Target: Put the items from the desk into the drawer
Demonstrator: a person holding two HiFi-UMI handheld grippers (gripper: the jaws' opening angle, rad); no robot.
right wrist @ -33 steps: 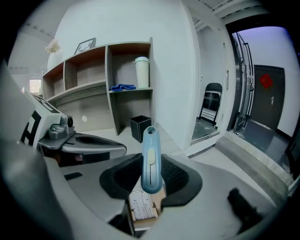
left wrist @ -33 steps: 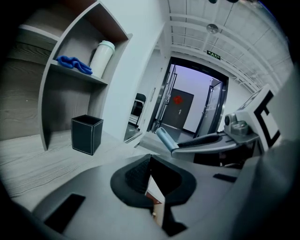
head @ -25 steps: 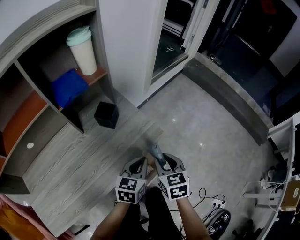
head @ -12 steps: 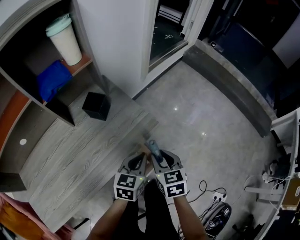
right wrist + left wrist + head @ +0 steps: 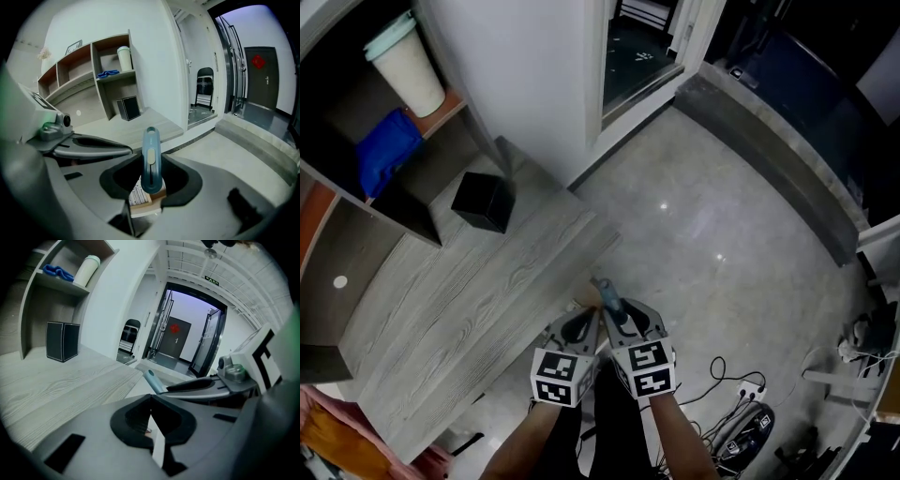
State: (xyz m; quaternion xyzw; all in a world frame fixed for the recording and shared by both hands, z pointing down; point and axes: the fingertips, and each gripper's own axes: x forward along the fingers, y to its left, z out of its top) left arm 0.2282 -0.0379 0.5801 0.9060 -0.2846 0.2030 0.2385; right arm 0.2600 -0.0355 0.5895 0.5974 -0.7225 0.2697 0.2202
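Two grippers side by side at 6 o'clock: right gripper [image 5: 617, 314] clamps blue-handled tool [image 5: 151, 157]; left gripper [image 5: 581, 325] pinched closed, empty; desk [image 5: 469, 291] at 10 o'clock. Likely carrying stage; next, locate drawer, unseen.

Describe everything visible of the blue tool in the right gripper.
The blue tool is a slim, plastic-looking bar with a rounded tip, a hole through that tip and a cream slider on its face. The right gripper has its jaws closed on the lower end, so it sticks out ahead, near the desk edge. A tan labelled piece lies against its base, possibly part of it.
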